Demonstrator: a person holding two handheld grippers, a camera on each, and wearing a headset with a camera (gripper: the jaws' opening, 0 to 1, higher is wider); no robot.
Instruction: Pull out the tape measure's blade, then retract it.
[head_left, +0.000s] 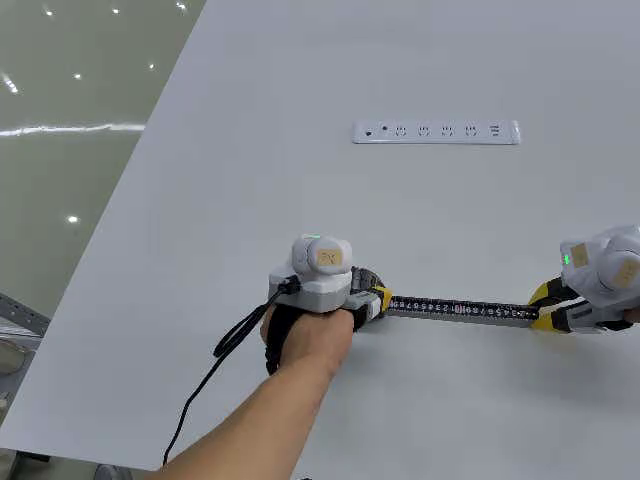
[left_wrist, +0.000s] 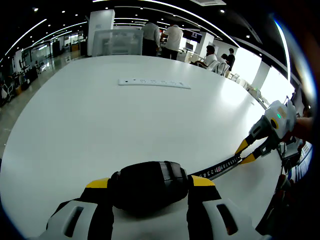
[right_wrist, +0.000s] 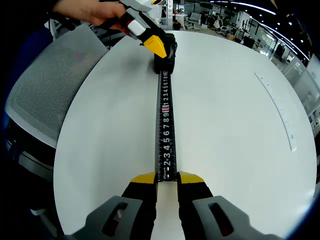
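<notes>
The black tape measure case (head_left: 368, 296) rests on the white table (head_left: 300, 200), clamped between the yellow-tipped fingers of my left gripper (head_left: 372, 300). In the left gripper view the case (left_wrist: 149, 184) bulges between that gripper's jaws. Its dark numbered blade (head_left: 462, 310) runs out to the right along the tabletop. My right gripper (head_left: 545, 308) is shut on the blade's end. In the right gripper view the blade (right_wrist: 166, 125) stretches straight from the pinching tips (right_wrist: 167, 177) to the case (right_wrist: 165, 55).
A white power strip (head_left: 437, 132) lies flat on the table farther back. The table's left edge drops to a glossy floor (head_left: 60, 150). A grey mesh chair (right_wrist: 45, 100) stands beside the table. People stand in the background (left_wrist: 165, 37).
</notes>
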